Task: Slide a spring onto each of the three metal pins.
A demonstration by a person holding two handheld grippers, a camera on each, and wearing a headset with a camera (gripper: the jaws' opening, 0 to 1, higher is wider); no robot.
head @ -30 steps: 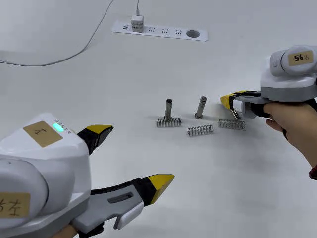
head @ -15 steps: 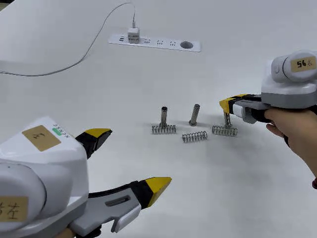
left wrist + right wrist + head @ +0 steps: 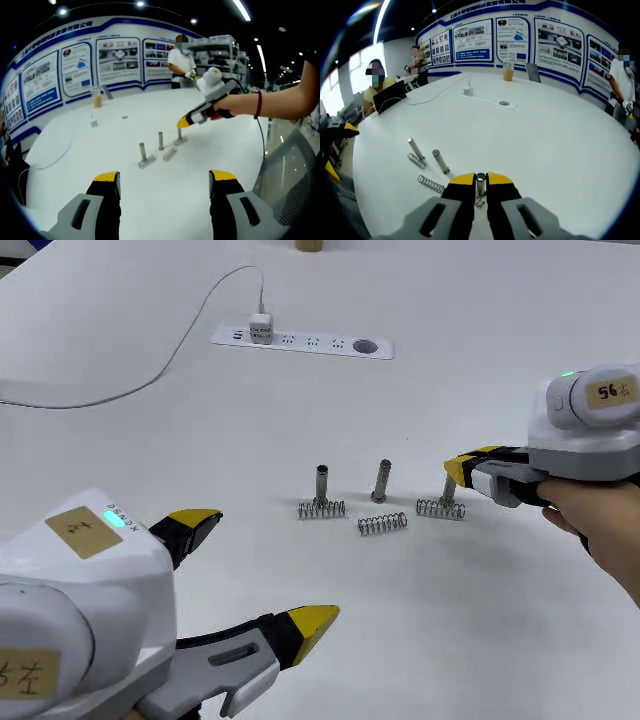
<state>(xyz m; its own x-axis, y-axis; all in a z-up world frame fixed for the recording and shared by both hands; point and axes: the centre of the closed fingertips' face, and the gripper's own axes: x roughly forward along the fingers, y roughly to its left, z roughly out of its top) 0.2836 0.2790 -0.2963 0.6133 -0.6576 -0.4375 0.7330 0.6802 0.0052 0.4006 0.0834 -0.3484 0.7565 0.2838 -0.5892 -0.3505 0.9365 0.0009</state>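
Note:
Two metal pins stand upright on the white table, the left pin [image 3: 322,483] [image 3: 415,147] and the middle pin [image 3: 382,480] [image 3: 440,161]. My right gripper [image 3: 462,468] [image 3: 480,186] is shut on a third pin [image 3: 449,490] [image 3: 480,183], held upright with its foot at the table. Three springs lie flat: one [image 3: 321,509] at the left pin's base, one [image 3: 382,524] in front of the middle pin, one [image 3: 440,509] just below the held pin. My left gripper [image 3: 255,570] [image 3: 165,177] hovers open near the front left, holding nothing.
A white power strip [image 3: 302,341] with a charger and cable lies at the back of the table. A cup with a drink [image 3: 508,73] stands farther off. People sit and stand around the far edges of the table.
My right gripper has brought the third pin from a tilt to upright and lowered it to the table behind the right spring. The left gripper has stayed open and in place.

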